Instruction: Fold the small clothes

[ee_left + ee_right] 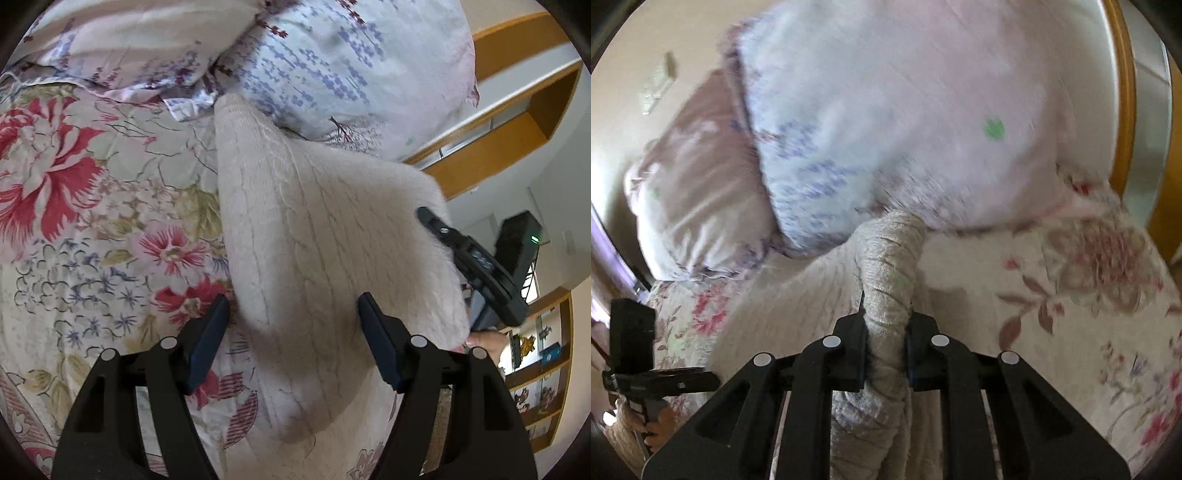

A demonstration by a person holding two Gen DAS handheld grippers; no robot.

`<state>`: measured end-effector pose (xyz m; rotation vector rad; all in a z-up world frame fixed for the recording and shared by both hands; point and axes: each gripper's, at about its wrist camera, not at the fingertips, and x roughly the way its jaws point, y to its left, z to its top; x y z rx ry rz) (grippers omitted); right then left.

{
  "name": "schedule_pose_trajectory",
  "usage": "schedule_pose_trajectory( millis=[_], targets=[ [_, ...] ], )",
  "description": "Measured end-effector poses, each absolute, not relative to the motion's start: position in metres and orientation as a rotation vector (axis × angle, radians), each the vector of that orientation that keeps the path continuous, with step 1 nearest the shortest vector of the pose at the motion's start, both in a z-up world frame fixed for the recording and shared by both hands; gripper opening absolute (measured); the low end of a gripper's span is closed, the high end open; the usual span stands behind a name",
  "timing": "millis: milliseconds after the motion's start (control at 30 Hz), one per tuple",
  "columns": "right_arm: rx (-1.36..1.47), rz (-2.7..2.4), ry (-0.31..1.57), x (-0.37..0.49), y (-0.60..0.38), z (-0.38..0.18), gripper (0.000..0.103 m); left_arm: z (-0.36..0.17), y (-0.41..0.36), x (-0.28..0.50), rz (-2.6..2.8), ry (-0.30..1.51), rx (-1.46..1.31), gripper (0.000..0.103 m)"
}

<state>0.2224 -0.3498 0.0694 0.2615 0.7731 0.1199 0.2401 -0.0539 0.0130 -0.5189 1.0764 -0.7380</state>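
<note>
A small cream cable-knit garment (314, 236) lies on a floral bedspread (92, 229). My left gripper (293, 325) is open, its fingers on either side of the garment's near part and above it. My right gripper (886, 332) is shut on a bunched, rolled edge of the garment (886, 266) and holds it raised off the bed. The right gripper also shows in the left wrist view (476, 266) at the garment's right edge. The left gripper shows at the far left of the right wrist view (635, 354).
Two floral pillows (332, 55) lie at the head of the bed just beyond the garment, also in the right wrist view (905, 110). A wooden headboard and shelves (517, 122) stand to the right. More shelves with items (535, 369) are at the lower right.
</note>
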Motion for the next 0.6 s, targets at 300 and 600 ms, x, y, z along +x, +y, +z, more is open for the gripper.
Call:
schedule_pose_trajectory(
  millis=[300,600],
  targets=[
    [0.477,0.038,0.864,0.213,-0.396,0.037,0.024,0.02,-0.061,0.236,-0.727,1.096,-0.476,0.07],
    [0.666,0.176,0.837,0.129,-0.412,0.051,0.045,0.022,-0.049,0.212,-0.717,1.133,-0.518,0.068]
  ],
)
